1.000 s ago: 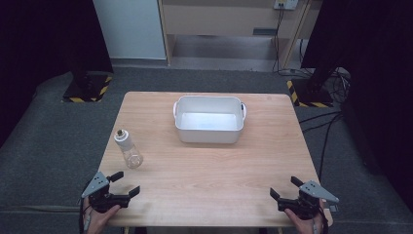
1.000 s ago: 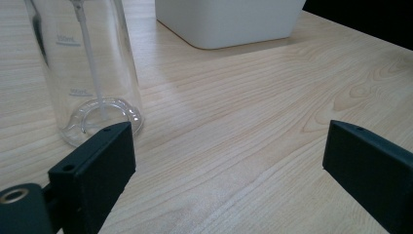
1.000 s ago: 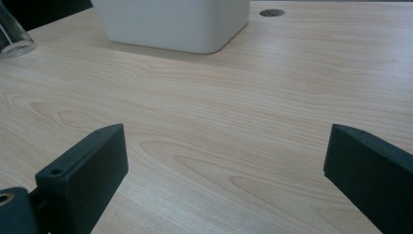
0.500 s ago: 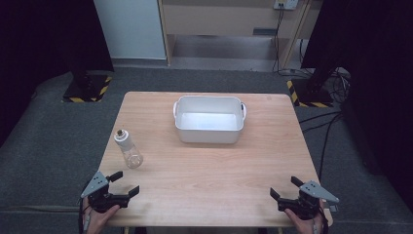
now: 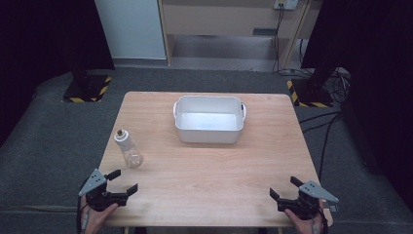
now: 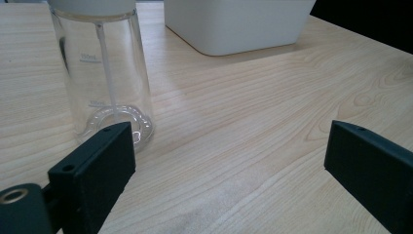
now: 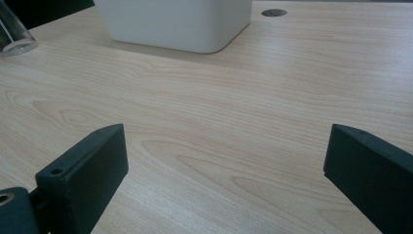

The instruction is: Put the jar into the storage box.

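Note:
A clear bottle (image 5: 128, 148) with a pale collar and a thin tube inside stands upright at the table's left; in the left gripper view the bottle (image 6: 104, 78) rises just beyond the left jaw. A white rectangular tub (image 5: 209, 119) sits at the table's middle back, and it also appears as the tub (image 6: 238, 22) and the tub (image 7: 175, 22). My left gripper (image 5: 122, 181) rests open at the near left corner, a little short of the bottle. At the near right corner my right gripper (image 5: 285, 188) is open, with bare wood between its jaws.
The wooden table (image 5: 204, 175) has bare wood between the grippers and the tub. A small round hole (image 7: 273, 12) marks the tabletop beyond the tub. Grey carpet surrounds the table, with cables (image 5: 321, 126) on the floor at the right.

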Action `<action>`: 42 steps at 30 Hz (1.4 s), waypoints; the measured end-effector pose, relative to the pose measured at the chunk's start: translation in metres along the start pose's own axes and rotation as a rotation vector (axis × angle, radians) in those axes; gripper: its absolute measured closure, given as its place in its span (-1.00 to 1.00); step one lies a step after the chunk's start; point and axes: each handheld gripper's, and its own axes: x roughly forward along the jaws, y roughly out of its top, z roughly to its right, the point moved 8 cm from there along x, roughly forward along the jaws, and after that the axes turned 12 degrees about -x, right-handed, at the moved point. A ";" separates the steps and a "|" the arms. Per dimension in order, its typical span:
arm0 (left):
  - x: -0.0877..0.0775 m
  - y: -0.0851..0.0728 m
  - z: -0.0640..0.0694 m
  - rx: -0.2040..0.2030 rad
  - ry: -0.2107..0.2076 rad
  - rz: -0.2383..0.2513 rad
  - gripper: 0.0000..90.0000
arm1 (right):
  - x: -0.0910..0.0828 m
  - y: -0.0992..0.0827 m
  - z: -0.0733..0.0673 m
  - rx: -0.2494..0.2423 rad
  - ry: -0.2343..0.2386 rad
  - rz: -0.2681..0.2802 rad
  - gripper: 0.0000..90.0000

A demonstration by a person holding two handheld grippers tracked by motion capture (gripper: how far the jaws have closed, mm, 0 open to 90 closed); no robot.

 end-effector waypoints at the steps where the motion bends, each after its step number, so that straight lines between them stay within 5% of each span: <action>1: 0.000 0.001 0.000 0.001 0.000 -0.001 -0.93 | 0.000 0.000 0.000 0.000 0.000 0.000 -0.94; 42: -0.010 0.052 -0.025 0.043 0.021 -0.018 -0.93 | 0.002 0.000 -0.002 -0.014 0.002 -0.010 -0.93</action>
